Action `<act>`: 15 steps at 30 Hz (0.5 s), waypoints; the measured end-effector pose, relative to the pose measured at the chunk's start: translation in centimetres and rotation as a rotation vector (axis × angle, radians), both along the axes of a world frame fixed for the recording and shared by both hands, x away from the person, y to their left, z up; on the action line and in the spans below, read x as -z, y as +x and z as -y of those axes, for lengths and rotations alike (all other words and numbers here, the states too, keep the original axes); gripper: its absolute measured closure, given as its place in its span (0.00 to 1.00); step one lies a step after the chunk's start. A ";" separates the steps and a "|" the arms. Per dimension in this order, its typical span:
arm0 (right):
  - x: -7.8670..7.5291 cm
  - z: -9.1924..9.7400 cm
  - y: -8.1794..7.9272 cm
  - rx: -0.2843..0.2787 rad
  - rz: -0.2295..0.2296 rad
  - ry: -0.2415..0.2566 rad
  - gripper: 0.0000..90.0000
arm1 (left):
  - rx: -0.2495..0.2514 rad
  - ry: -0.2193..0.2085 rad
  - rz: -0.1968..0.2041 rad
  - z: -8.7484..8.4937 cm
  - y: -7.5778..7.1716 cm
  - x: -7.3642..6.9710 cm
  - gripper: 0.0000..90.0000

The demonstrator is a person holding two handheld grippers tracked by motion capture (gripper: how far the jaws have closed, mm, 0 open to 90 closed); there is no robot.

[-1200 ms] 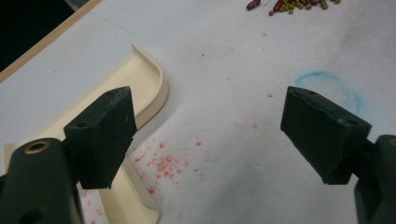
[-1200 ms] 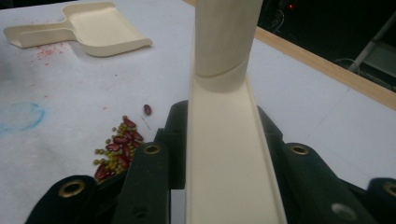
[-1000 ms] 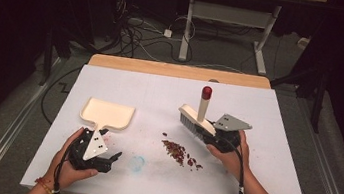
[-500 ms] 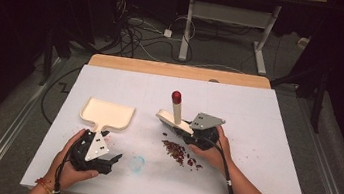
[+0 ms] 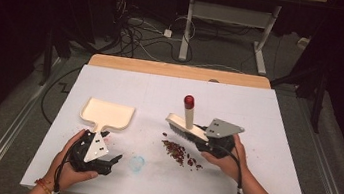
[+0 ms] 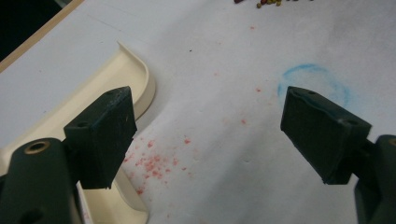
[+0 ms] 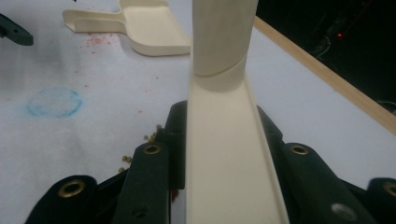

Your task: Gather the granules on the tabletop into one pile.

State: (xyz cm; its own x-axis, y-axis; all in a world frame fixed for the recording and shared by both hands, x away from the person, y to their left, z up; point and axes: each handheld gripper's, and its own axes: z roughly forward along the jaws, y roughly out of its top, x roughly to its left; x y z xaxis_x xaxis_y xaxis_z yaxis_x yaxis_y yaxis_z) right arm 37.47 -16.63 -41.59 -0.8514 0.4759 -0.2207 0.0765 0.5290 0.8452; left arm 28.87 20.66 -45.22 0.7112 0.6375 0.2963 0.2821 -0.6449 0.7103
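1. The right tongs (image 5: 205, 136) are gripping the brush (image 5: 183, 126), closed on the flat cream back of its head; in the right gripper view the two black jaws are pressing against both long edges of that cream strip (image 7: 224, 158).
2. The brush is sitting at the tongs' tip, toward 9 o'clock of the person's right hand (image 5: 225, 157) in the high view, held over the white tabletop (image 5: 267, 124) right of centre.
3. The long axis of the brush head is running from roughly 10 o'clock to 4 o'clock in the high view, with the dark bristles facing down toward the tabletop.
4. The handle is rising from the head toward 12 o'clock, nearly upright, and is ending in a red cap (image 5: 189, 101).
5. The scattered red-brown crumbs (image 5: 180, 152) are lying on the tabletop just below the bristles, at 6 o'clock of the brush; whether the bristles are touching them cannot be told.
6. The left tongs (image 5: 114, 159) are standing open with nothing between the jaws, resting low at the near left of the tabletop.
7. The cream dustpan (image 5: 107, 113) is lying at 12 o'clock of the left hand (image 5: 70, 164), its handle pointing to 6 o'clock; in the left gripper view its rim (image 6: 140, 79) is lying just beside the left-hand jaw.
8. A faint blue ring (image 5: 136, 163) is marking the tabletop at 3 o'clock of the left tongs.
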 end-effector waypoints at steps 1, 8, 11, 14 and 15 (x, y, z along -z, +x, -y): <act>-0.5 0.8 -0.4 0.005 0.000 0.007 0.75 | 0.000 0.000 0.001 0.0 0.0 0.0 0.20; -2.2 7.1 -5.1 -0.002 -0.064 0.039 0.75 | 0.002 0.003 0.004 0.0 0.0 -0.1 0.20; -1.6 9.2 -7.2 -0.006 -0.092 0.021 0.75 | 0.004 0.004 0.005 0.3 0.0 -0.1 0.20; -0.9 10.4 -8.6 0.003 -0.116 0.008 0.75 | 0.010 0.008 0.003 0.5 0.1 -0.2 0.20; -0.6 10.7 -8.9 0.000 -0.131 0.009 0.75 | 0.011 0.007 0.004 0.5 0.1 -0.1 0.20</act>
State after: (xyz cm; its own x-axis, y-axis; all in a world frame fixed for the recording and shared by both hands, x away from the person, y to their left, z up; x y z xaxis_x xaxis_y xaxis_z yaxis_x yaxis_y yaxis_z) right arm 28.55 -27.36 -41.02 -0.8726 0.4774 -0.1034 0.1867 0.5215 0.8326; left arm 28.97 20.13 -45.08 0.7166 0.6279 0.3038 0.2722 -0.6528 0.7069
